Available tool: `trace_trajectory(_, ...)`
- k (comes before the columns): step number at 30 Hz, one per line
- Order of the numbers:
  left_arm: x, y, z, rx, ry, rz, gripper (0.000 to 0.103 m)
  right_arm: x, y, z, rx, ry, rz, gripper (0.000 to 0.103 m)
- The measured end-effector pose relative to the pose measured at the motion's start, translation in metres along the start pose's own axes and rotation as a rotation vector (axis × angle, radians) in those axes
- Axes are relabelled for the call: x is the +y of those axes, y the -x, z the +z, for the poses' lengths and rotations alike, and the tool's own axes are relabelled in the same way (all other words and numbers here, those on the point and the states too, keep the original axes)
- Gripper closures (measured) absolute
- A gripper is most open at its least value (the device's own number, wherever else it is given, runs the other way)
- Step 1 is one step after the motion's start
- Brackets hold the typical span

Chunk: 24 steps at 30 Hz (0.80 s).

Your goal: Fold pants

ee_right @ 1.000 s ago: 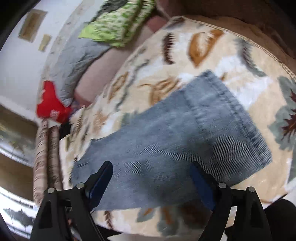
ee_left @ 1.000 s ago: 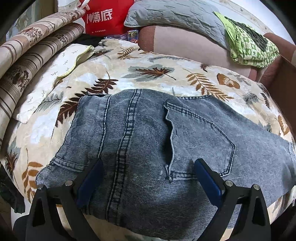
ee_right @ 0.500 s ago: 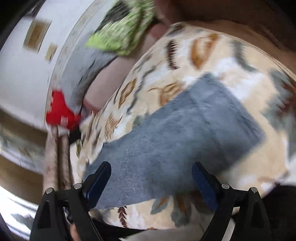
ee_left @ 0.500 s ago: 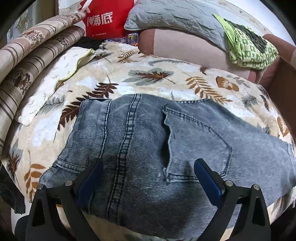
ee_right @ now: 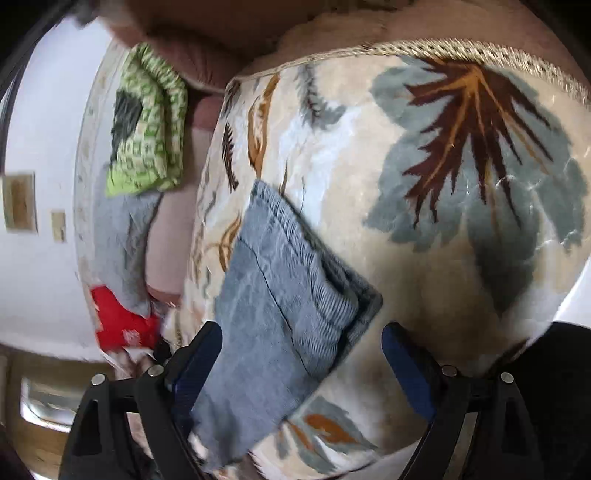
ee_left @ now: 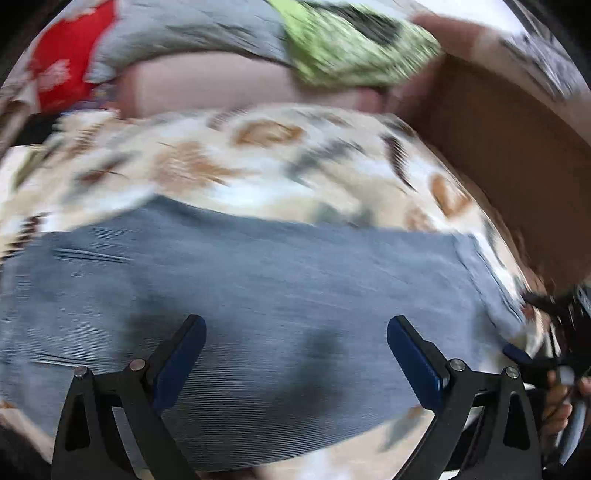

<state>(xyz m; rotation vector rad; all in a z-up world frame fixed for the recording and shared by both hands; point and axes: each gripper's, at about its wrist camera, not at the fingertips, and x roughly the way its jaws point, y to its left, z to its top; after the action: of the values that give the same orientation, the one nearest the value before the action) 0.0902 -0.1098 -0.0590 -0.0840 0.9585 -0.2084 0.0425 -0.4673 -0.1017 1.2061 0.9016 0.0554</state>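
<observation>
Right now, grey-blue denim pants (ee_left: pixel 258 280) are lying flat across a cream bedspread (ee_left: pixel 280 173) printed with brown and grey leaves. In the left wrist view, which is smeared with blur, the left tongs (ee_left: pixel 295 343) are hanging over the middle of the pants with both blue-padded arms spread wide, the fabric running under and past them on either side, nothing pinched. In the right wrist view, the right tongs (ee_right: pixel 301 345) are also standing wide apart and pinching nothing; the hem end of the pants (ee_right: pixel 280 306) is lying between and just beyond the two arms, closer to the left one, with the leg layers stacked and a corner pointing toward the right arm. At the lower right edge of the left view, a hand (ee_left: pixel 557 406) is gripping the dark handle of the other tool. Beyond the bedspread a green patterned cloth (ee_right: pixel 147 125), a grey quilted pillow (ee_left: pixel 192 33) and a red bag (ee_right: pixel 122 325) are resting by the wall.
</observation>
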Motion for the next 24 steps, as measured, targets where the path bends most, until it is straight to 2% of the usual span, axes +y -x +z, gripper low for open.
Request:
trace_trajectory(5, -0.038, -0.044, -0.003, 0.093, -0.069, 0.047, 0.004, 0.001, -0.003, 0.008, -0.016, 0.004, 0.007, 0.013)
trace_trajectory(7, -0.052, -0.061, -0.009, 0.143, -0.180, 0.122, 0.004, 0.003, -0.002, 0.009, -0.021, 0.009, 0.005, 0.016)
trace_trajectory(9, -0.059, -0.055, -0.012, 0.103, -0.242, 0.154, 0.004, 0.006, -0.002, 0.009, -0.021, 0.026, -0.011, 0.018)
trace_trajectory(11, -0.058, -0.045, -0.007, 0.081, -0.223, 0.164, 0.004, 0.006, -0.003, 0.009, -0.020, 0.028, -0.019, 0.020)
trace_trajectory(13, -0.058, -0.027, -0.004, -0.006, -0.235, 0.162, 0.004, 0.005, -0.002, 0.009, -0.019, 0.029, -0.025, 0.021)
trace_trajectory(14, -0.057, -0.025, -0.004, -0.019, -0.245, 0.184, 0.004, 0.006, -0.002, 0.009, -0.016, 0.030, -0.030, 0.021)
trace_trajectory(15, -0.056, -0.030, -0.006, -0.005, -0.256, 0.208, 0.004, 0.007, -0.002, 0.010, -0.016, 0.031, -0.032, 0.021)
trace_trajectory(17, -0.052, -0.055, -0.014, 0.099, -0.277, 0.235, 0.004, 0.007, -0.004, 0.010, -0.014, 0.036, -0.047, 0.021)
trace_trajectory(21, -0.044, -0.054, -0.016, 0.093, -0.206, 0.191, 0.003, 0.008, -0.010, 0.014, -0.007, 0.037, -0.070, 0.023)
trace_trajectory(24, -0.047, -0.036, -0.012, 0.023, -0.229, 0.205, 0.003, 0.009, -0.011, 0.016, -0.002, 0.041, -0.101, 0.033)
